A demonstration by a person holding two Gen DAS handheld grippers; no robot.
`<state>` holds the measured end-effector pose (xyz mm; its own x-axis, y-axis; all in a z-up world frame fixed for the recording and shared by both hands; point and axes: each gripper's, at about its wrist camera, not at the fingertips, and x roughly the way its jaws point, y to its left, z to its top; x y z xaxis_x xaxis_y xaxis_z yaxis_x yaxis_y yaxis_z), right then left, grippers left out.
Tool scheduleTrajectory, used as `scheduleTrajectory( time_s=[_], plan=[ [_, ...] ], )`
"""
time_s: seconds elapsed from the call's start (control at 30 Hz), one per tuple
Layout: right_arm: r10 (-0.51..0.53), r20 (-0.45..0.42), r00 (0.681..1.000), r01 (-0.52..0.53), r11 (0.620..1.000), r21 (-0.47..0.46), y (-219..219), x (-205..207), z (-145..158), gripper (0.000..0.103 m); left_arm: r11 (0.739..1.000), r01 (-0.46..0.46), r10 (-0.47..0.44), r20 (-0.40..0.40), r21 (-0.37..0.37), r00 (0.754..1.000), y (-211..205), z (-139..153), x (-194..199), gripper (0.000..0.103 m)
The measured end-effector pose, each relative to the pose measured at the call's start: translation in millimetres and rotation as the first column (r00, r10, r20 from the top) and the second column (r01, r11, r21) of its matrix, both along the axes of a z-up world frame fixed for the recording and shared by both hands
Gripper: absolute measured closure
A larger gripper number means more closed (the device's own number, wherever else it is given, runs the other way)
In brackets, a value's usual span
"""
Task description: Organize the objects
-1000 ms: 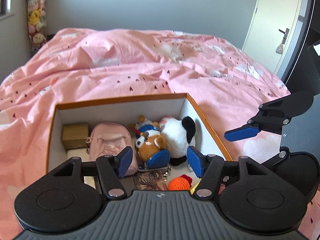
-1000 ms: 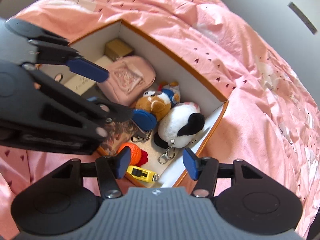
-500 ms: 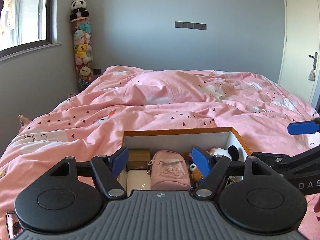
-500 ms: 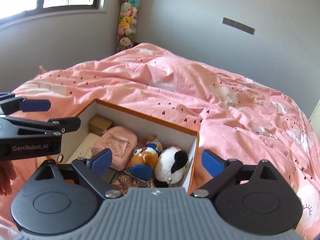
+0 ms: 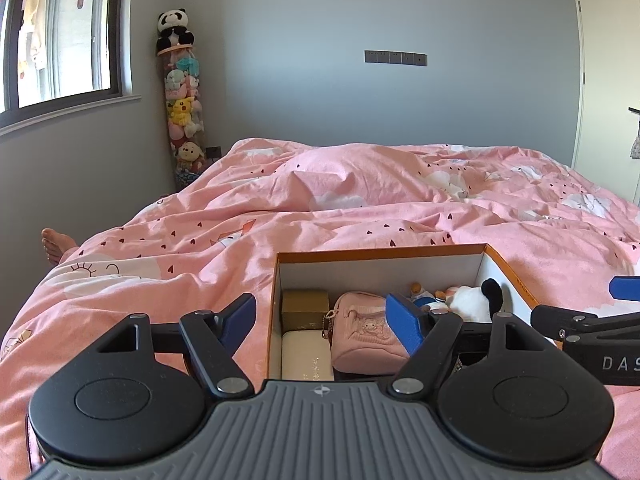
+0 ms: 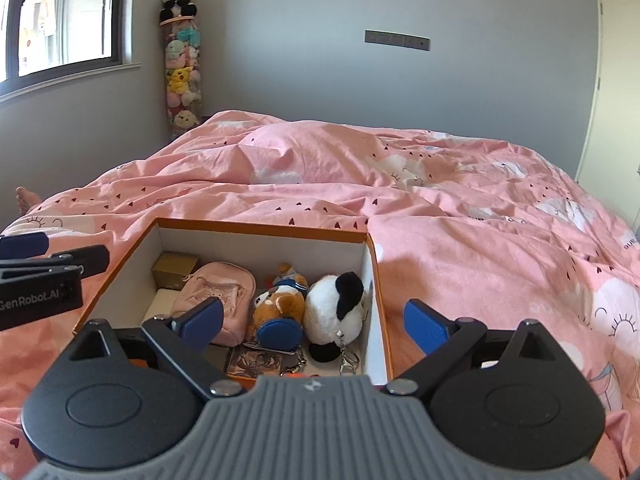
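An orange-rimmed white box point(image 6: 256, 227) sits on the pink bed. Inside lie a pink pouch point(image 6: 224, 290), a gold box point(image 6: 174, 268), a brown plush keychain point(image 6: 280, 304), a black-and-white plush point(image 6: 338, 308) and a picture card point(image 6: 260, 358). My right gripper point(image 6: 316, 322) is open and empty, just in front of the box. My left gripper point(image 5: 322, 320) is open and empty, over the box's left wall point(image 5: 274, 320). The pouch point(image 5: 366, 336) and gold box point(image 5: 305, 308) also show in the left wrist view.
The pink duvet point(image 6: 440, 200) covers the bed around the box. A tall tube of plush toys point(image 5: 182, 120) stands in the far corner. A bare foot point(image 5: 54, 244) lies at the bed's left edge. A door point(image 6: 616, 80) is at the right.
Both grippers have pulled back and up out of the box and levelled out, so the room now shows. Both jaws have opened wider. Nothing was carried out.
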<state>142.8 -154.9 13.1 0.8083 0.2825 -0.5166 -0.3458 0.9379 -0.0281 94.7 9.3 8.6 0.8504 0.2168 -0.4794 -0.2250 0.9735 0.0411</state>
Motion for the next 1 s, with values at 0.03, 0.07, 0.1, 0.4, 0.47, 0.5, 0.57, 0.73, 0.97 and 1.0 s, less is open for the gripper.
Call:
scheduleTrajectory(
  time_s=[0.03, 0.07, 0.1, 0.4, 0.47, 0.5, 0.57, 0.73, 0.97, 1.0],
  plan=[
    [-0.012, -0.002, 1.000, 0.012, 1.000, 0.002, -0.7, 0.1, -2.7, 0.006, 1.000, 0.007, -0.007, -0.011, -0.002, 1.000, 0.3, -3.5, 0.2, 0.017],
    [-0.023, -0.006, 1.000, 0.023, 1.000, 0.007, -1.9, 0.2, -5.8, 0.006, 1.000, 0.009, -0.009, -0.020, -0.001, 1.000, -0.4, -6.2, 0.5, 0.017],
    [-0.029, -0.009, 1.000, 0.030, 0.999, 0.013, -2.9, 0.3, -8.6, 0.006, 1.000, 0.008, -0.008, -0.031, 0.001, 0.999, -1.4, -9.6, 1.0, 0.017],
    [-0.052, -0.033, 0.998, 0.052, 0.999, 0.006, -1.3, 2.8, -32.3, 0.005, 0.999, 0.014, -0.018, -0.129, -0.034, 0.991, -4.1, -32.4, 5.4, 0.017],
    [-0.054, -0.046, 0.997, 0.055, 0.998, 0.011, -2.3, 3.3, -36.0, 0.005, 0.999, 0.002, -0.007, -0.144, -0.032, 0.990, -3.7, -36.3, 5.9, 0.017],
    [-0.055, -0.053, 0.997, 0.056, 0.998, 0.015, -2.9, 3.5, -37.6, 0.005, 1.000, -0.003, -0.001, -0.146, -0.031, 0.989, -3.5, -38.1, 5.7, 0.017],
    [-0.057, -0.062, 0.996, 0.058, 0.998, 0.021, -3.7, 3.6, -40.7, 0.005, 0.999, -0.010, 0.005, -0.149, -0.033, 0.989, -2.9, -40.3, 5.1, 0.017],
    [-0.057, -0.083, 0.995, 0.060, 0.998, 0.030, -5.2, 5.0, -48.2, 0.004, 0.999, -0.018, 0.012, -0.160, -0.039, 0.987, -2.4, -44.1, 3.9, 0.017],
    [-0.053, -0.107, 0.993, 0.058, 0.997, 0.042, -7.3, 6.5, -52.9, 0.004, 0.999, -0.023, 0.017, -0.175, -0.032, 0.984, -2.9, -44.7, 4.6, 0.017],
    [-0.051, -0.110, 0.993, 0.056, 0.998, 0.042, -7.3, 6.5, -53.6, 0.004, 0.999, -0.023, 0.017, -0.176, -0.032, 0.984, -3.2, -44.7, 4.6, 0.017]
  ],
)
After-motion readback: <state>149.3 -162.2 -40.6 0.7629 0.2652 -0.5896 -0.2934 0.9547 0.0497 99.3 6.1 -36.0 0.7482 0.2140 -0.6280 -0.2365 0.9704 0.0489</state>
